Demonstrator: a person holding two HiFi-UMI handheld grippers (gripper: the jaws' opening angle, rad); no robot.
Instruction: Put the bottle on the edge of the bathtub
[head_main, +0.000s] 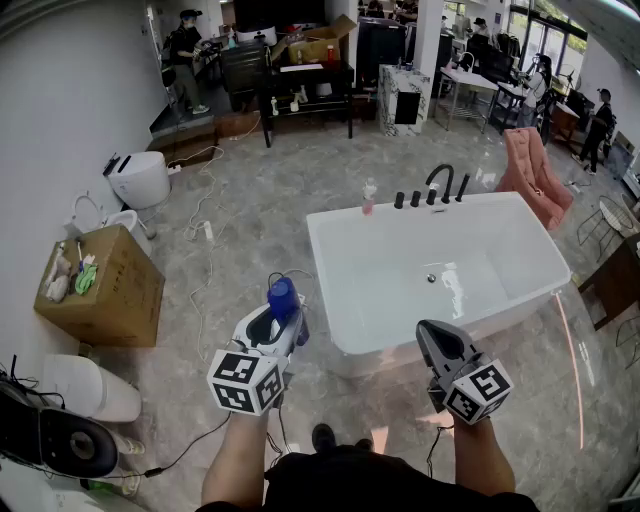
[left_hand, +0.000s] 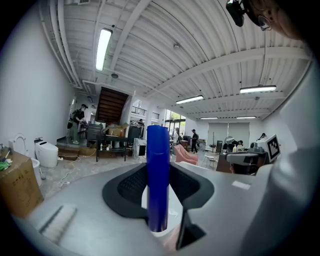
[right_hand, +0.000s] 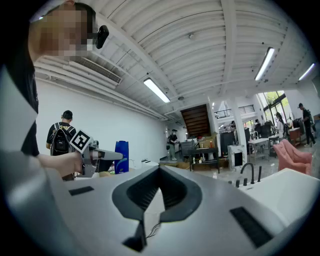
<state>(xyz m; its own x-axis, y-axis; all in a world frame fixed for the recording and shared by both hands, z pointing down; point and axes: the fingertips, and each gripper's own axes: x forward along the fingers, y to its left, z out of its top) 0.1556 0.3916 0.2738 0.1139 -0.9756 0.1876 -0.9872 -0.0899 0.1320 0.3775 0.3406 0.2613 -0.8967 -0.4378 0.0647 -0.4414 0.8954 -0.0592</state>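
Note:
A blue bottle (head_main: 283, 297) stands upright between the jaws of my left gripper (head_main: 284, 312), which is shut on it a little left of the white bathtub's near left corner (head_main: 322, 272). In the left gripper view the bottle (left_hand: 158, 180) fills the gap between the dark pads (left_hand: 125, 186). My right gripper (head_main: 432, 336) hovers in front of the tub's near rim, shut, with nothing in it; its jaw tips meet in the right gripper view (right_hand: 159, 170). That view also has the bottle (right_hand: 121, 157) off to the left and the tub (right_hand: 292, 186) to the right.
A small pink bottle (head_main: 369, 197) and a black faucet (head_main: 440, 184) stand on the tub's far rim. A cardboard box (head_main: 105, 290), toilets (head_main: 140, 180) and floor cables (head_main: 205, 232) lie to the left. A pink armchair (head_main: 535, 170) is at the far right.

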